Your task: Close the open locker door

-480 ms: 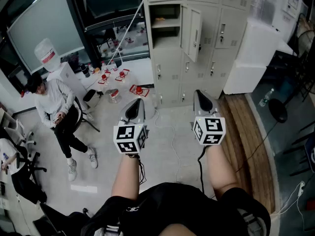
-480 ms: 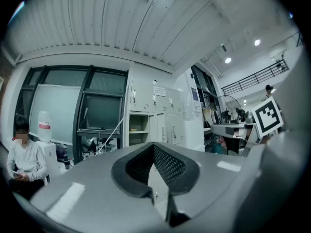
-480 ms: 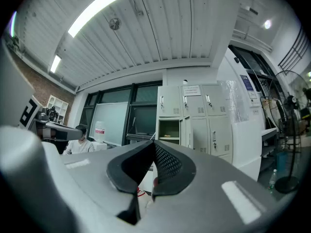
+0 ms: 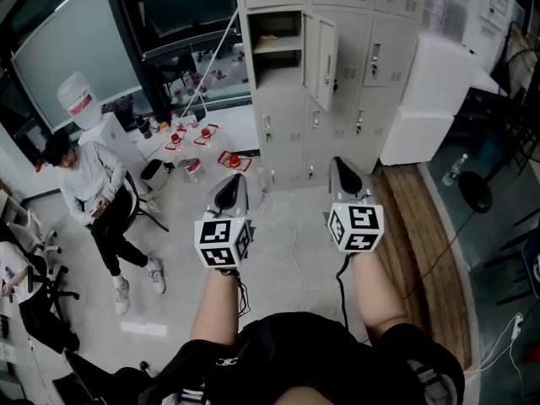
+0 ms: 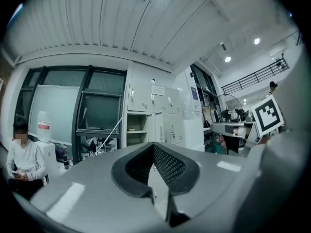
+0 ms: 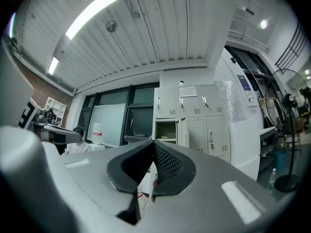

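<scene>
A bank of grey lockers [image 4: 337, 74] stands ahead across the floor. One locker door [image 4: 325, 62] hangs open, swung out to the right of its open compartment [image 4: 277, 45], which has a shelf inside. The same compartment [image 5: 136, 130] [image 6: 166, 131] is small and distant in both gripper views. My left gripper [image 4: 234, 184] and right gripper [image 4: 342, 169] are held side by side, pointing at the lockers, well short of them. Both are shut with nothing between the pads.
A person sits on a chair [image 4: 93, 188] at the left, beside a water dispenser [image 4: 80, 99]. Small red-topped items [image 4: 232, 157] lie on the floor before the lockers. A white cabinet [image 4: 430, 99] stands right of them. A cable [image 4: 291, 234] crosses the floor.
The lockers have shifted slightly left and down in the head view. Both grippers keep the same pose and stay shut.
</scene>
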`<state>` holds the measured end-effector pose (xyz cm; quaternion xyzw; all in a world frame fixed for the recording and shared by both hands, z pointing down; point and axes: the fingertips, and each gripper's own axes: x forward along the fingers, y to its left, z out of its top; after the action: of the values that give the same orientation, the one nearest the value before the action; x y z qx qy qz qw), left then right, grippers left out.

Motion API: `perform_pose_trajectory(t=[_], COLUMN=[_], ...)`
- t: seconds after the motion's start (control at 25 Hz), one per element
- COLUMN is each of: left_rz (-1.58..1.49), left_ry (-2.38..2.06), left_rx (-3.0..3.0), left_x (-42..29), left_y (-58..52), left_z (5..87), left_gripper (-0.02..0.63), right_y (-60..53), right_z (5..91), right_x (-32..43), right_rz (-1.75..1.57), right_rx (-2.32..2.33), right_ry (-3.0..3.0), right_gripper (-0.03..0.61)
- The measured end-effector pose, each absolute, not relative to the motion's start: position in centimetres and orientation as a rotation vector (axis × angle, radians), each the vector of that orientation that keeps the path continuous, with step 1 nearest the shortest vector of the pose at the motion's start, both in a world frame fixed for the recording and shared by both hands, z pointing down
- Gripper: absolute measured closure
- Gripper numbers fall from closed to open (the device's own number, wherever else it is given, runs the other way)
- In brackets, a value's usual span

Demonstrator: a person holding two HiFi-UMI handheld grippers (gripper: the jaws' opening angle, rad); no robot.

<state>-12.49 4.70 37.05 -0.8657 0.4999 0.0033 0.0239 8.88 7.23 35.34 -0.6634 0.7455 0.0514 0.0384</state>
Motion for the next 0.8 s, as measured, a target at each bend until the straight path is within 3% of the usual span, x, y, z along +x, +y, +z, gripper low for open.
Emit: perform_pose_trajectory(t=[0.8], left_rz=[0.068], left_ry=[1.498], left_rx=[-2.665], left_x=[-6.4], left_y=[-1.2], left_z=[37.6], left_gripper=[0.614], right_y=[0.9], right_z=[35.8], right_x=[13.1], right_rz=[0.201], right_rx=[-2.033], right_ry=[2.285], right_gripper=[0.568])
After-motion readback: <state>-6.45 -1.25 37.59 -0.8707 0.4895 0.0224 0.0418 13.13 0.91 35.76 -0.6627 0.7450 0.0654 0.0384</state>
